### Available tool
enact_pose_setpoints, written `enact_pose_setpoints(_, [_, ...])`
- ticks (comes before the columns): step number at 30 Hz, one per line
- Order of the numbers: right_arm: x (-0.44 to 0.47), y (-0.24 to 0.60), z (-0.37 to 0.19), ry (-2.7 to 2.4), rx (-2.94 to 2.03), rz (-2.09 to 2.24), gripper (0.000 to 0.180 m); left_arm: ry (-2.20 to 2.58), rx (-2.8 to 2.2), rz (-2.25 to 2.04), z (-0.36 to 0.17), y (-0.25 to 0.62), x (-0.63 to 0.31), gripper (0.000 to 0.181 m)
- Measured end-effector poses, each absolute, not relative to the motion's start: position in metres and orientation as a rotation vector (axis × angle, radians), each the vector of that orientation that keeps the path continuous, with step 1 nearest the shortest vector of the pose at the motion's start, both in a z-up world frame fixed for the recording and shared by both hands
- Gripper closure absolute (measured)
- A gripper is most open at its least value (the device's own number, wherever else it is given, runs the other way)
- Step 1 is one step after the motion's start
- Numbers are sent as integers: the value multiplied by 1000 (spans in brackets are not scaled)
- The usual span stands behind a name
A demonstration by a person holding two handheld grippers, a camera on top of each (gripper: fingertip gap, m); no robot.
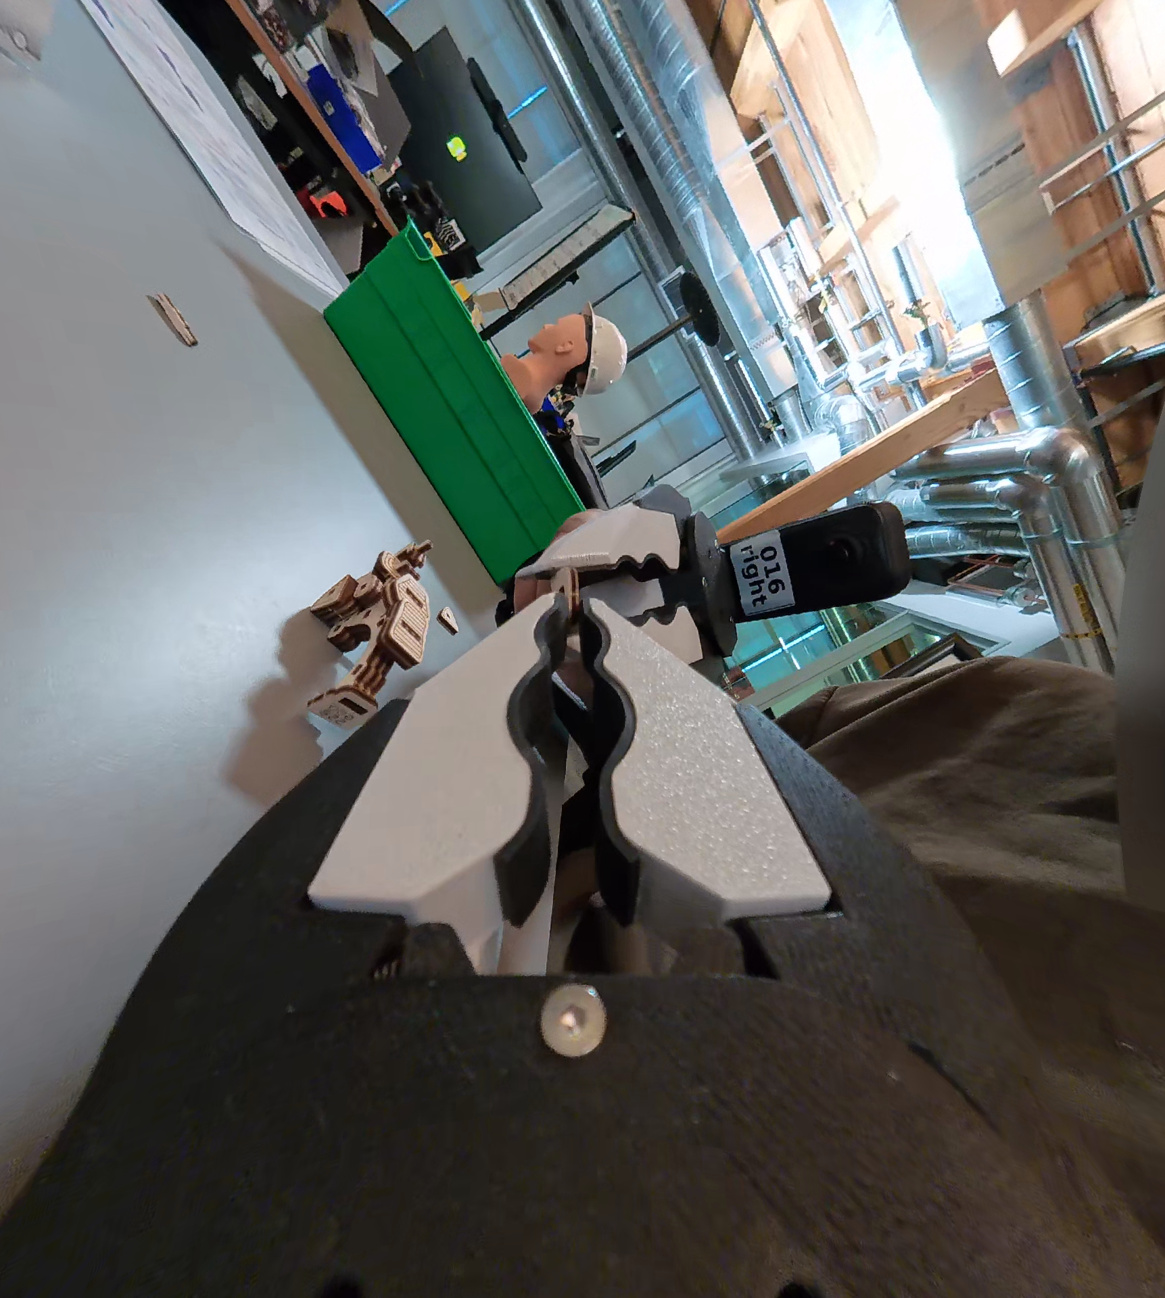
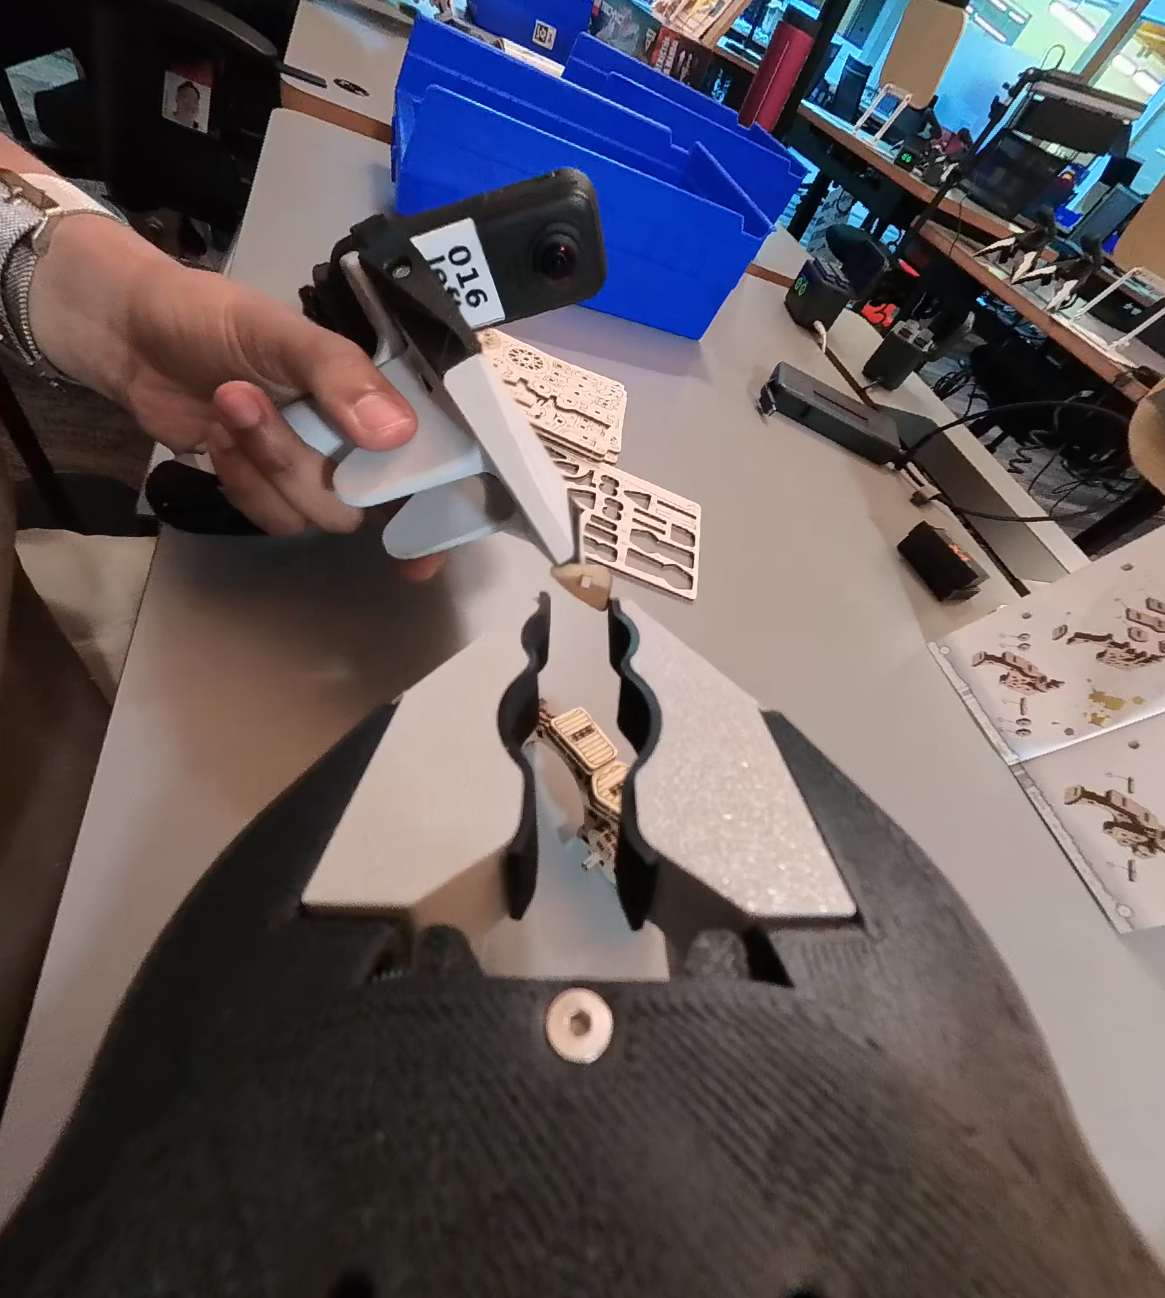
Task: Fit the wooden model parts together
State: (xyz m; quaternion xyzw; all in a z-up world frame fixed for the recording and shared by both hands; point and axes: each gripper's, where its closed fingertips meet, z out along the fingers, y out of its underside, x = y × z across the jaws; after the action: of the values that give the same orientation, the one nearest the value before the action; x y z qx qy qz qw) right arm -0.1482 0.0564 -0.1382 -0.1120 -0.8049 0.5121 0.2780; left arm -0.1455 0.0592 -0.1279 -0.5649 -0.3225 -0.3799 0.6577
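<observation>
My left gripper [image 1: 565,610] is shut on a small flat wooden piece [image 1: 570,588] at its very tips. In the right wrist view the left gripper [image 2: 565,555], held by a hand [image 2: 214,351], holds that piece [image 2: 583,583] in the air. My right gripper [image 2: 578,607] is open and empty; the piece sits just past its tips, close to the right fingertip [image 2: 618,618]. The part-built wooden model [image 1: 375,632] lies on the grey table [image 1: 109,527]. It also shows through the gap between the right gripper's jaws [image 2: 586,765].
A green bin [image 1: 453,414] stands behind the model, and a small loose wooden part [image 1: 448,619] lies beside it. Blue bins [image 2: 593,211], punched wooden part sheets [image 2: 642,541], printed instruction sheets [image 2: 1092,667] and black devices with cables [image 2: 825,414] lie around the table.
</observation>
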Motion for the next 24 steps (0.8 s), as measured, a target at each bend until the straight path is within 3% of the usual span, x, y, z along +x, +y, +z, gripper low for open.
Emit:
enact_pose_setpoints(14, [-140, 57, -147, -2207, -325, 1350, 180, -745, -1282, -884, -130, 67, -150, 181])
enact_pose_setpoints(24, [-142, 71, -152, -2207, -406, 1304, 180, -839, -1338, -663, -114, 35, -189, 181])
